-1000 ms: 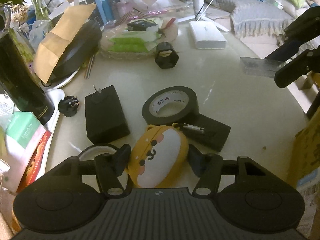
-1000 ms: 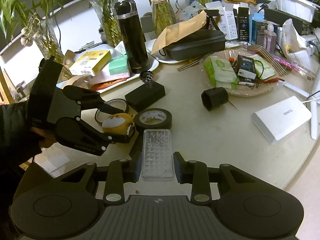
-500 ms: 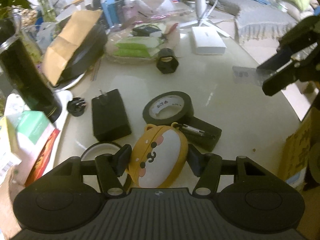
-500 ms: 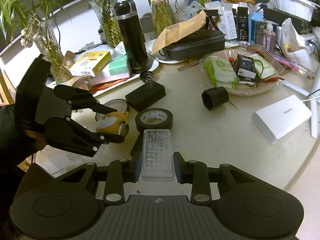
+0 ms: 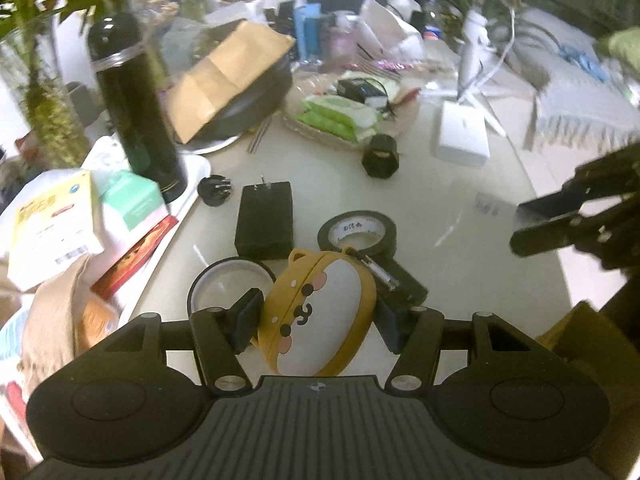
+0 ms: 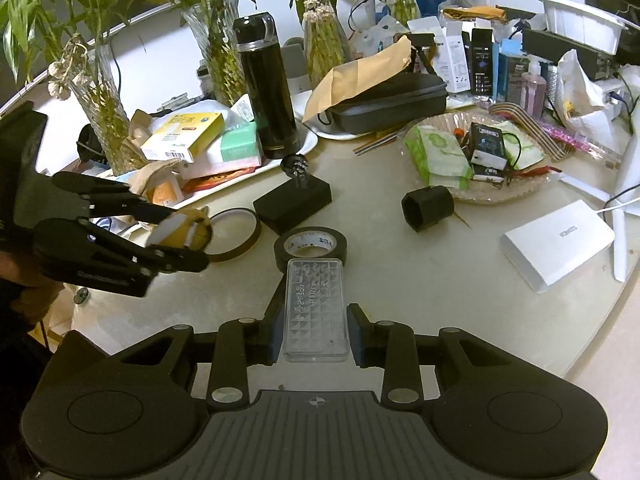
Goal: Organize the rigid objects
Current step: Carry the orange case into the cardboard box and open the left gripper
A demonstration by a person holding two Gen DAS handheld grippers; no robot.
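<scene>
Lifted since a second ago, the left tongs [image 5: 316, 320] now carry the yellow dog-faced rounded silicone case [image 5: 318, 312] clear of the pale round desk [image 5: 460, 248], rolled so the case tilts; it hangs above the amber tape ring [image 6: 234, 234]. Both pads clamp its sides. Pointing steeply down, the right tongs [image 6: 314, 338] have kept still, clenched on the clear ribbed rectangular plastic box [image 6: 315, 310], which sits just before the black roll of tape [image 6: 310, 244].
</scene>
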